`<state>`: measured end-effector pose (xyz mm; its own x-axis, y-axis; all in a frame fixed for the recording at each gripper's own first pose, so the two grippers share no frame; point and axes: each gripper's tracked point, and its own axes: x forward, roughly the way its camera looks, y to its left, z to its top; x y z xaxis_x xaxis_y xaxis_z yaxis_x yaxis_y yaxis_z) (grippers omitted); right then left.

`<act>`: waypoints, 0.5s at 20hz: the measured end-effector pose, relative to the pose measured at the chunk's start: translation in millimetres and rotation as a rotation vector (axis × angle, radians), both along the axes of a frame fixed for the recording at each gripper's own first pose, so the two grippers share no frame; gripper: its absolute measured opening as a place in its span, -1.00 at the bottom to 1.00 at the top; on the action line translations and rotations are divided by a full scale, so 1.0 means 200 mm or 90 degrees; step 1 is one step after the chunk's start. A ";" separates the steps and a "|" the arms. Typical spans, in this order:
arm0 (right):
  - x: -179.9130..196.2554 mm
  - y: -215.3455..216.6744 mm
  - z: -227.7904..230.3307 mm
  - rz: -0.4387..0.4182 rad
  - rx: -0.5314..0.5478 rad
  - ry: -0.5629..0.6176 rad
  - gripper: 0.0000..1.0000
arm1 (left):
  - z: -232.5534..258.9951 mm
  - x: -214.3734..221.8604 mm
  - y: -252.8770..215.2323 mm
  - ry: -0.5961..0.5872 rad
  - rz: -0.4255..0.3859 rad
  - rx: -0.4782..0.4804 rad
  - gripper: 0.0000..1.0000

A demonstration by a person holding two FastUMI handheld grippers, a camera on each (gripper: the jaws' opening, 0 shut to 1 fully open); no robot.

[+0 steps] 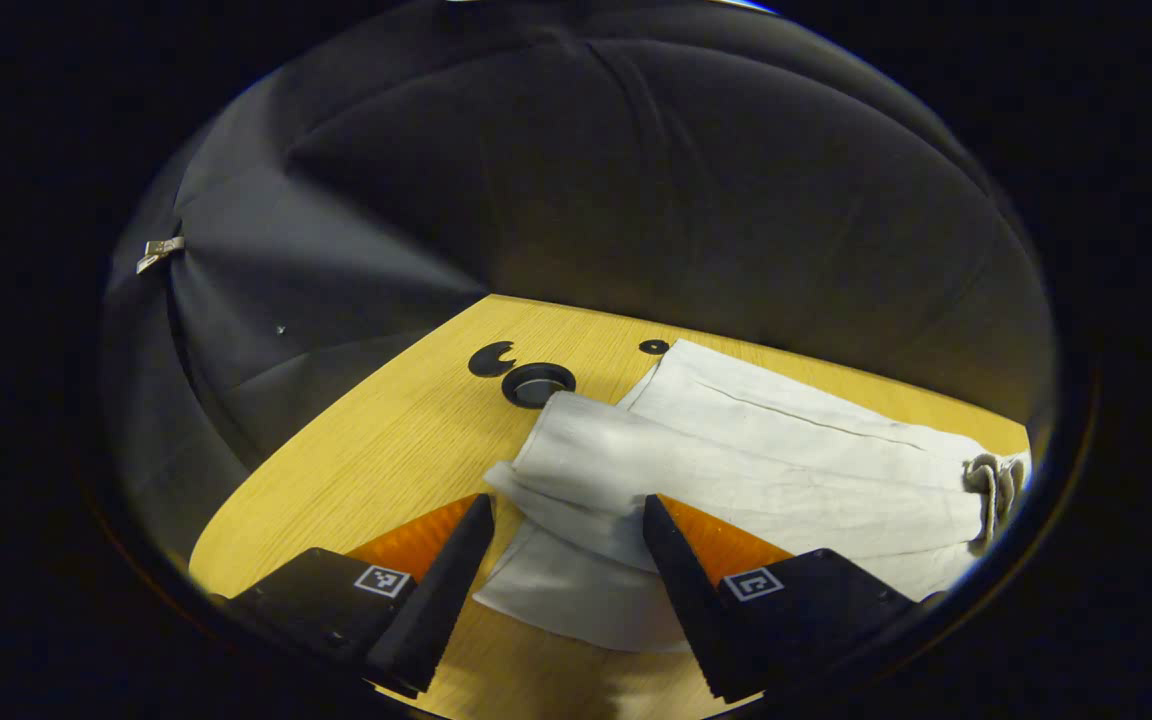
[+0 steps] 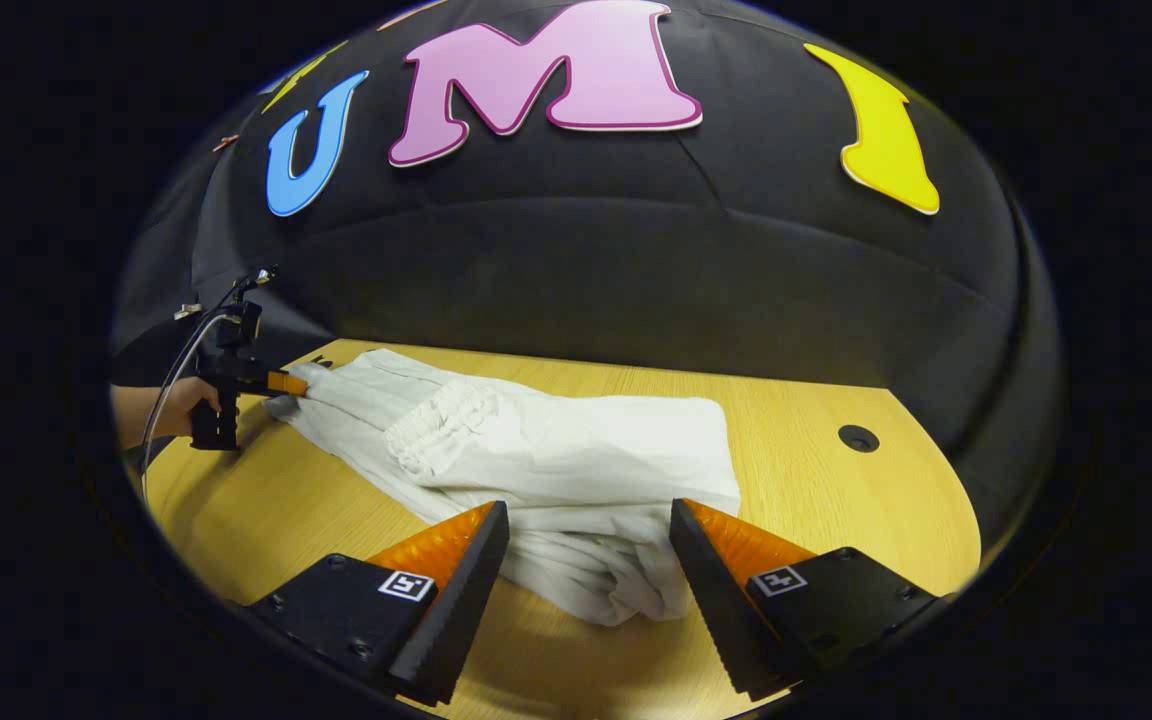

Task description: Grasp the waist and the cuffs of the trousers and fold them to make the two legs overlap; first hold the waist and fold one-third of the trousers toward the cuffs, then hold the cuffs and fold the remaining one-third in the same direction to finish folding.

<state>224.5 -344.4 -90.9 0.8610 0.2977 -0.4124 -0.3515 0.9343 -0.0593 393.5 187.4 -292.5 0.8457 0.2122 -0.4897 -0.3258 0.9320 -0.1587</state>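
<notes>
trousers [image 2: 536, 450]: white, lying lengthwise on the wooden table [image 2: 836, 500], legs stacked, near the table's back edge; elastic waist [image 2: 441, 420] already folded over onto the legs, gathered band sits mid-length.
cuff end: in the left gripper view the cuffs [image 1: 576, 470] lie rumpled and partly rolled, near the cable hole [image 1: 537, 384] at the back corner of the table.
left gripper [image 1: 566, 520]: jaws apart, cloth lies between the fingers, not pinched; far off in the right gripper view a hand holds it at the cuff end.
right gripper [image 2: 586, 525]: jaws apart, straddling the thick folded end [image 2: 626, 585] toward the front edge, no squeeze yet.
stage (my read): first third done, cuff fold pending.
risk 1: left closes on the top layer only; lower leg stays behind, legs slide out of overlap.
risk 2: cuffs already bunched; lifting as is would carry the crease into the final fold.
risk 3: right fingers low by the table; closing there may catch extra layers and drag the finished fold open.
risk 4: uneven lift between the two hands skews the stack toward the back edge.
</notes>
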 end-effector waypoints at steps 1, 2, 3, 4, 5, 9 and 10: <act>-0.01 -0.01 -0.02 -0.003 0.003 0.007 0.96 | -0.01 0.00 -0.01 0.008 -0.008 0.000 0.94; -0.02 -0.01 -0.03 -0.006 0.005 0.011 0.96 | 0.00 0.01 -0.02 0.011 -0.025 0.003 0.92; -0.04 -0.02 -0.04 -0.009 0.005 0.014 0.96 | 0.00 0.02 -0.05 0.012 -0.040 -0.003 1.00; -0.04 -0.03 -0.05 -0.011 0.005 0.016 0.97 | 0.01 0.02 -0.07 0.016 -0.048 -0.005 0.70; -0.05 -0.03 -0.05 -0.013 0.004 0.017 0.96 | 0.00 0.02 -0.08 0.018 -0.056 -0.007 0.41; -0.06 -0.05 -0.04 -0.017 -0.002 0.012 0.96 | 0.02 0.04 -0.15 -0.002 -0.085 -0.076 -0.40; -0.06 -0.06 -0.03 -0.020 -0.002 0.010 0.96 | 0.01 0.04 -0.16 0.000 -0.089 -0.084 -0.43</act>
